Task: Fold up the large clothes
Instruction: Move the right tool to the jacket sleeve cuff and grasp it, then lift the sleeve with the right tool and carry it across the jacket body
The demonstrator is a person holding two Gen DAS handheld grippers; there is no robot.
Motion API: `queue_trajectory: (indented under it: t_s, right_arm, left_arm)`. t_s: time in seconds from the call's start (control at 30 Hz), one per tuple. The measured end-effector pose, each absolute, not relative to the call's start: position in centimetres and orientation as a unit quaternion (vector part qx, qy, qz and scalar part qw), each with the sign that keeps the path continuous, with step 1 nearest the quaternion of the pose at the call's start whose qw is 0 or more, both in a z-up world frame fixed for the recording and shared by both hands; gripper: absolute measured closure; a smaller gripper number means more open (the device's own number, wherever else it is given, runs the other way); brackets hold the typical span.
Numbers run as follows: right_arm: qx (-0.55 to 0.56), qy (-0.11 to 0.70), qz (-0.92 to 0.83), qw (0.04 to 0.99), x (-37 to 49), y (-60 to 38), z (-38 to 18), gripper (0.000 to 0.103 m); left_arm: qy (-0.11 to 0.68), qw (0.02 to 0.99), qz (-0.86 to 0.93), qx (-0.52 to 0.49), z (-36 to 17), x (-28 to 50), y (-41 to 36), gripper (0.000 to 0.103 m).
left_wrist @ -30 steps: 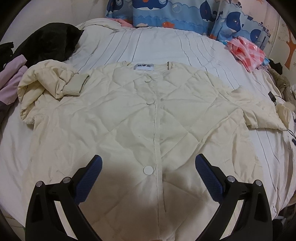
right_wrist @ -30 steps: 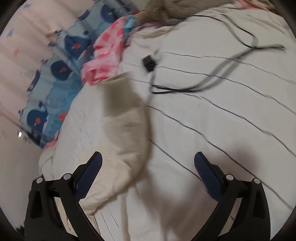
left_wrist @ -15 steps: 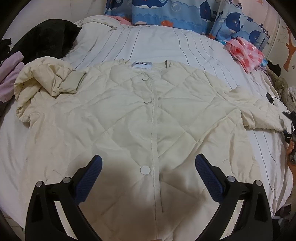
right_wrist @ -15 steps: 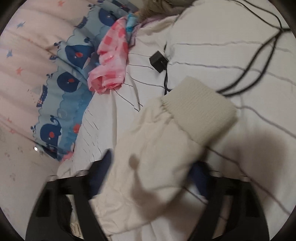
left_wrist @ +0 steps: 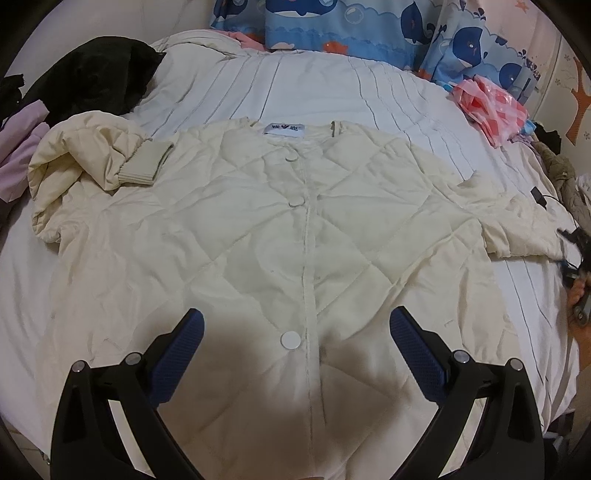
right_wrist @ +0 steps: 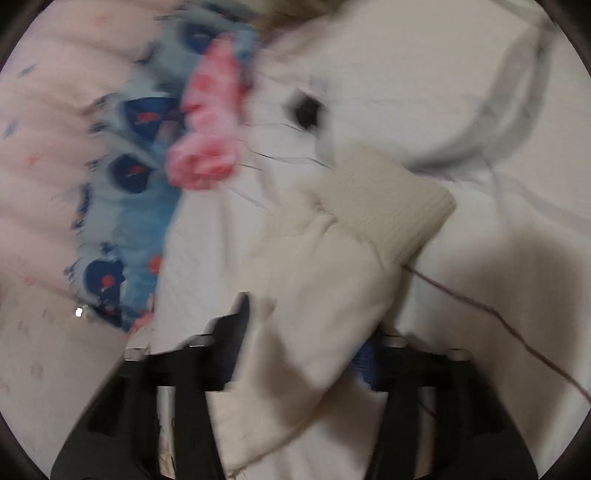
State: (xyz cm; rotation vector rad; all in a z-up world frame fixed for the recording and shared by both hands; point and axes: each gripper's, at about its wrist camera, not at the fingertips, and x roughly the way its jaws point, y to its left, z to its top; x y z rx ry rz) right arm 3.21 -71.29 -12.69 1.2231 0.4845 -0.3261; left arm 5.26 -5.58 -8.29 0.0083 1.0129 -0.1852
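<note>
Jacket point(left_wrist: 280, 236), cream, quilted, lies face up and buttoned on the bed point(left_wrist: 314, 88), collar label away from the left camera, hem toward it. Three round buttons show down the front placket.

Left sleeve point(left_wrist: 92, 155) is bunched and doubled over at the left of the left view; its ribbed cuff point(left_wrist: 146, 166) rests on the jacket's shoulder area. Right sleeve point(right_wrist: 314, 295) runs out to the right edge of the bed.

Left gripper point(left_wrist: 295, 332): jaws spread wide, nothing between them. It hangs above the lower front of the jacket, near the bottom button point(left_wrist: 290, 339); no contact visible.

Right gripper point(right_wrist: 306, 332): right wrist view is motion-blurred. The right sleeve passes between the two fingers, ribbed right cuff point(right_wrist: 384, 206) sticking out beyond the tips. The sleeve fills the gap and both fingers point(right_wrist: 240, 325) lie against the fabric, so it reads as pinched on the sleeve; jaws are opening slightly at this moment.

Around: black garment point(left_wrist: 96, 81) and lilac cloth point(left_wrist: 18, 162) at far left, whale-print fabric point(left_wrist: 369, 33) at the head of the bed, pink bag point(left_wrist: 491, 107) at right, black plug point(right_wrist: 306, 110) with cable on the sheet near the right cuff.
</note>
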Motion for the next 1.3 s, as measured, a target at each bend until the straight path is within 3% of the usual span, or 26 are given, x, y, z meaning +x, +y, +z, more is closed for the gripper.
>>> queue_trajectory:
  t_s: [0.13, 0.2, 0.3, 0.5, 0.9, 1.3]
  right_arm:
    - [0.537, 0.201, -0.132, 0.809, 3.1, -71.6, -12.1, 0.054]
    - [0.524, 0.195, -0.13, 0.819, 3.2, -71.7, -10.9, 0.086]
    - [0.516, 0.174, -0.129, 0.829, 2.7, -71.4, -9.3, 0.091]
    - [0.552, 0.202, -0.172, 0.79, 2.9, -71.2, -10.8, 0.094]
    - [0.456, 0.143, -0.106, 0.872, 6.1, -62.7, 3.2, 0.095]
    - [0.413, 0.153, -0.003, 0.898, 12.8, -49.8, 9.5, 0.095]
  left_arm:
    - [0.49, 0.867, -0.087, -0.008, -8.5, 5.5, -5.1, 0.007]
    - [0.492, 0.866, -0.087, -0.011, -8.6, 5.5, -5.0, 0.007]
    - [0.489, 0.868, -0.086, -0.004, -8.6, 5.4, -5.2, 0.007]
    - [0.488, 0.869, -0.079, 0.004, -8.7, 5.5, -5.0, 0.007]
    - [0.424, 0.904, -0.043, 0.037, -5.4, 3.5, -2.6, 0.006]
    - [0.39, 0.92, -0.03, 0.024, -3.3, 2.3, -0.6, 0.006]
